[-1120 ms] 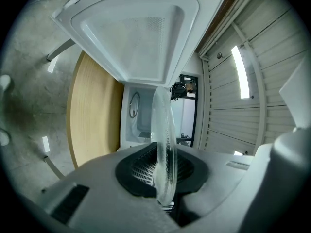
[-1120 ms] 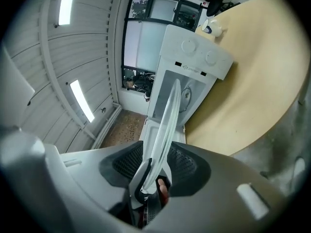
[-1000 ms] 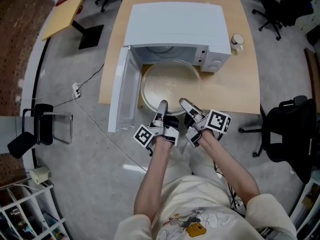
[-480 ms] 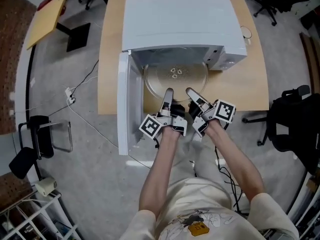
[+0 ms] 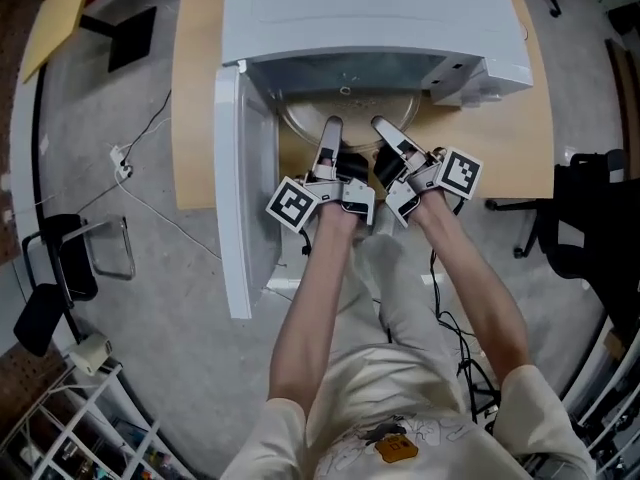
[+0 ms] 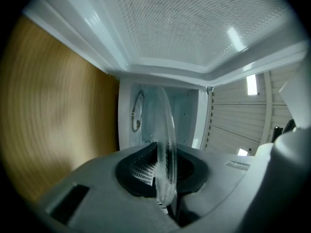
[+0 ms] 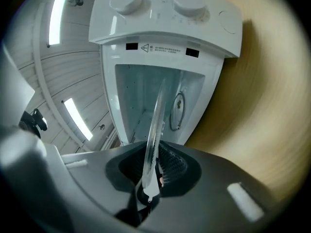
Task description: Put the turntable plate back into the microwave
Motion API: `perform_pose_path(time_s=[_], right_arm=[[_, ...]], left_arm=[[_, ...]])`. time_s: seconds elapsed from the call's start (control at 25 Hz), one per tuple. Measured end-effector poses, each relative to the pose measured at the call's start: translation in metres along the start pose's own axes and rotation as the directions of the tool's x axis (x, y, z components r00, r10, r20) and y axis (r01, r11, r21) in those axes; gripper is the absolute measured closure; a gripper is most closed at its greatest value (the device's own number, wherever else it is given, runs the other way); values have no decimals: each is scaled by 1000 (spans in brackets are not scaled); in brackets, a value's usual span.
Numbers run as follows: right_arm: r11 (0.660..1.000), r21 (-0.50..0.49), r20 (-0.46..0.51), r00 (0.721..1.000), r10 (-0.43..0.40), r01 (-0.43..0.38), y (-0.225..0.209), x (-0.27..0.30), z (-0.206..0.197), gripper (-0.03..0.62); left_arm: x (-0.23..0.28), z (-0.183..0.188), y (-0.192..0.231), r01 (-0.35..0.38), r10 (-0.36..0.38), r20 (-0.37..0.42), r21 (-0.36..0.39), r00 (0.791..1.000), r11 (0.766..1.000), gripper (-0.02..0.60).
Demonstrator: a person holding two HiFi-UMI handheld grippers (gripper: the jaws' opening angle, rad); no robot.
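The clear glass turntable plate (image 5: 347,118) lies half inside the white microwave (image 5: 360,18), its near rim sticking out of the cavity. My left gripper (image 5: 328,136) is shut on the near rim's left part, my right gripper (image 5: 386,134) on its right part. In the left gripper view the plate (image 6: 165,130) stands edge-on between the pads of my left gripper (image 6: 165,181), with the cavity behind. In the right gripper view the plate rim (image 7: 156,120) is pinched in my right gripper (image 7: 149,178), whose jaws have just been closing on it.
The microwave door (image 5: 240,188) hangs open to the left, past the wooden table (image 5: 510,138). The control panel (image 7: 165,4) with two knobs is at the cavity's right. An office chair (image 5: 590,218) stands right, a metal chair (image 5: 80,258) and a cable (image 5: 150,198) left.
Both grippers have carried the plate forward from the table in front of the microwave into the cavity mouth. The camera has moved closer to the microwave.
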State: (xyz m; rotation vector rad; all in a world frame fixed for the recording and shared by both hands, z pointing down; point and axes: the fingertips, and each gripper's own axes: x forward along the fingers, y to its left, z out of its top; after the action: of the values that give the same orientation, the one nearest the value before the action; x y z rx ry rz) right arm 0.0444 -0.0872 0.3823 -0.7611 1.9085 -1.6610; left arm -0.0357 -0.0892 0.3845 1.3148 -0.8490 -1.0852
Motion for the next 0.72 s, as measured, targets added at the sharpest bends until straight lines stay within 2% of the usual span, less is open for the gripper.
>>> perform_pose_path(time_s=[0.32, 0.56, 0.72], right_arm=[[999, -9, -31, 999, 33, -33, -23, 31, 22, 534], [998, 26, 17, 999, 50, -51, -35, 36, 34, 536], [999, 34, 39, 998, 40, -41, -43, 39, 39, 536]], left_arm=[[30, 16, 28, 25, -23, 36, -43, 999, 999, 555], [47, 15, 37, 7, -7, 5, -8, 1000, 1000, 555], [56, 14, 44, 2, -2, -1, -22, 1000, 1000, 555]])
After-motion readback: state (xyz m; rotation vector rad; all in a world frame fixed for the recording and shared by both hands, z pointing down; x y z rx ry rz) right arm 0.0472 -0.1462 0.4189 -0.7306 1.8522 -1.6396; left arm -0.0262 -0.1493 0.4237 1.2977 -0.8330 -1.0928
